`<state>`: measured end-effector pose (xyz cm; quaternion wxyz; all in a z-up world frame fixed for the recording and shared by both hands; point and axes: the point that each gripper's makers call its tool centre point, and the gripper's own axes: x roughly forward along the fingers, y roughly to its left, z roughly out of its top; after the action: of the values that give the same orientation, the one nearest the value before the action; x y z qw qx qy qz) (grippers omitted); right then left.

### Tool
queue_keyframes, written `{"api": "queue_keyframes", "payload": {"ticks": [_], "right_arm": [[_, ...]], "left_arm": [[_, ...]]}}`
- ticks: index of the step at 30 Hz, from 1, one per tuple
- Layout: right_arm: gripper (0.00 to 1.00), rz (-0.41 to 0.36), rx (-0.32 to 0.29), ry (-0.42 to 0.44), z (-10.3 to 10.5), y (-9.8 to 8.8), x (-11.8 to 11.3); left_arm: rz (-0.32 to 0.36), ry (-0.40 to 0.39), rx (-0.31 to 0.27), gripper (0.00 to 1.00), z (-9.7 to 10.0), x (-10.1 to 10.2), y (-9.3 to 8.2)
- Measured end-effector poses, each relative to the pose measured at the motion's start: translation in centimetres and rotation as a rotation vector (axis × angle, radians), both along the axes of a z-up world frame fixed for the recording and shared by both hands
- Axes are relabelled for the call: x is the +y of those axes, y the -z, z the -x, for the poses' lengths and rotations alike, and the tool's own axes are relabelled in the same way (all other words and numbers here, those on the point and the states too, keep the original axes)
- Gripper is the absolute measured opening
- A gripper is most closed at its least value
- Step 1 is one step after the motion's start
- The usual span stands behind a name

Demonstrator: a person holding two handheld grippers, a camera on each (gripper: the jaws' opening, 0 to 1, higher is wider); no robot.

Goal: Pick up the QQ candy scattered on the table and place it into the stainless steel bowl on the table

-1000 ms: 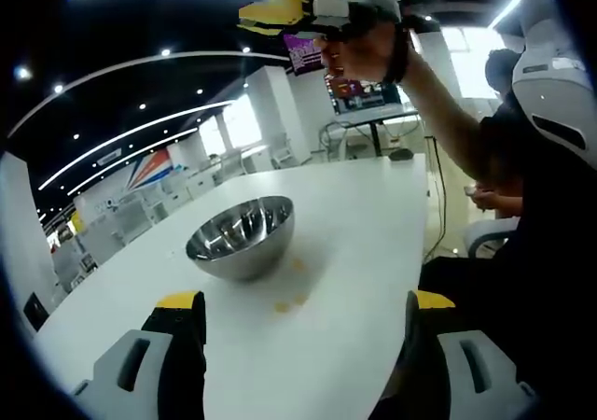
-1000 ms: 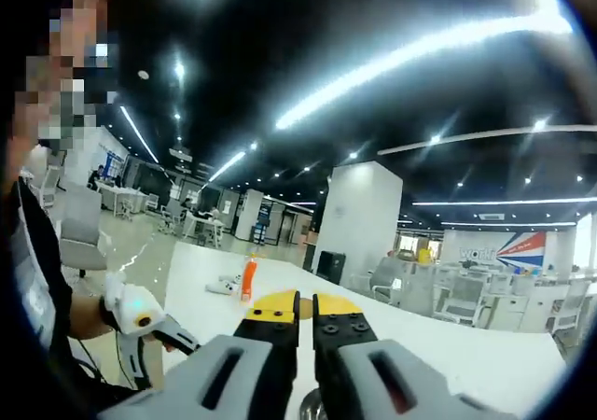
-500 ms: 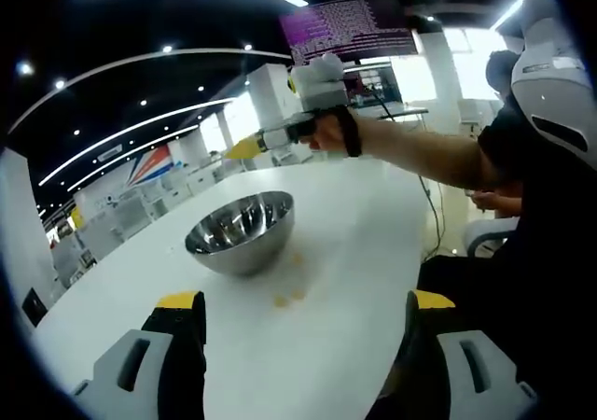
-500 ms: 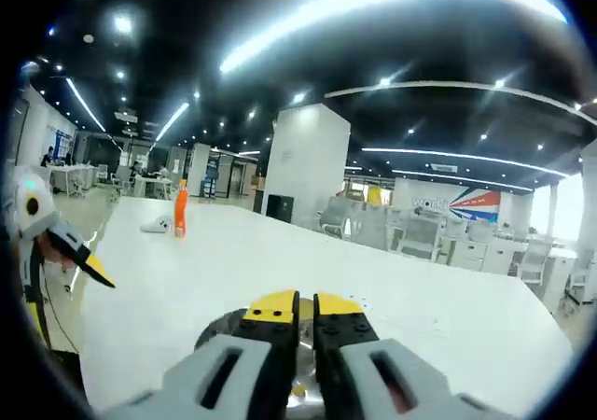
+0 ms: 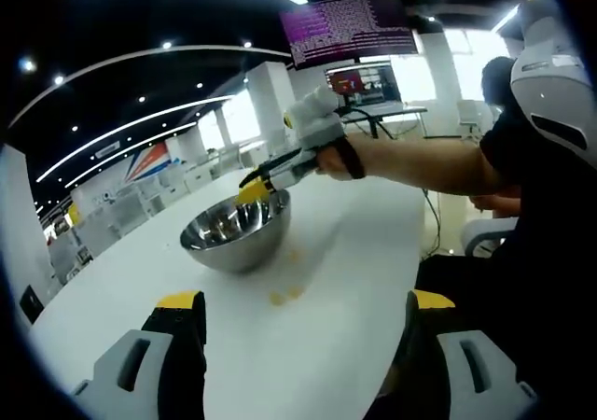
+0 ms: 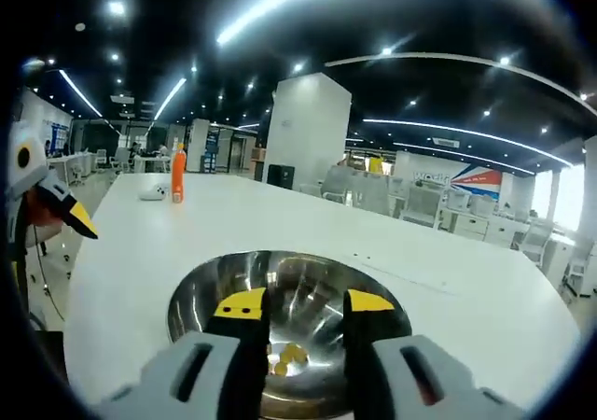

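A stainless steel bowl (image 5: 233, 233) stands on the white table (image 5: 364, 243). A few yellow QQ candies (image 5: 285, 296) lie on the table in front of the bowl, between it and my left gripper (image 5: 303, 301), which stands wide open and empty near the table. A person's hand holds my right gripper (image 5: 253, 192) over the bowl's far rim. In the right gripper view, the right gripper (image 6: 305, 303) is open right above the bowl (image 6: 308, 275). Several yellow candies (image 6: 287, 354) lie at the bowl's bottom.
An orange bottle (image 6: 177, 177) and a small white object (image 6: 154, 193) stand far down the table (image 6: 121, 252). The left gripper (image 6: 56, 210) shows at the left edge of the right gripper view. A seated person (image 5: 532, 187) is at the table's right side.
My right gripper came down from high above to the bowl and went from shut to open. The left gripper has stayed put.
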<state>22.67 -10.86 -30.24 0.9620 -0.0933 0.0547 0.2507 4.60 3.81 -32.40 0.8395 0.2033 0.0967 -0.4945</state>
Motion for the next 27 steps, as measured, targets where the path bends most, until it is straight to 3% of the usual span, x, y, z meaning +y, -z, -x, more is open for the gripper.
{"api": "queue_keyframes", "payload": {"ticks": [14, 20, 24, 27], "right_arm": [[0.34, -0.007, 0.014, 0.014, 0.4, 0.3, -0.3], [0.35, -0.016, 0.002, 0.017, 0.5, -0.4, -0.6], [0.35, -0.023, -0.02, 0.021, 0.6, -1.7, -0.8], [0.33, -0.055, -0.07, 0.022, 1.1, -4.0, -0.9]], "left_arm": [[0.0, 0.002, -0.006, 0.89, 0.2, 0.0, -0.2], [-0.003, 0.0, -0.006, 0.89, 0.2, 0.1, -0.2], [-0.002, -0.001, -0.008, 0.89, 0.2, 0.1, -0.3], [-0.001, -0.002, -0.01, 0.89, 0.2, 0.1, -0.3]]}}
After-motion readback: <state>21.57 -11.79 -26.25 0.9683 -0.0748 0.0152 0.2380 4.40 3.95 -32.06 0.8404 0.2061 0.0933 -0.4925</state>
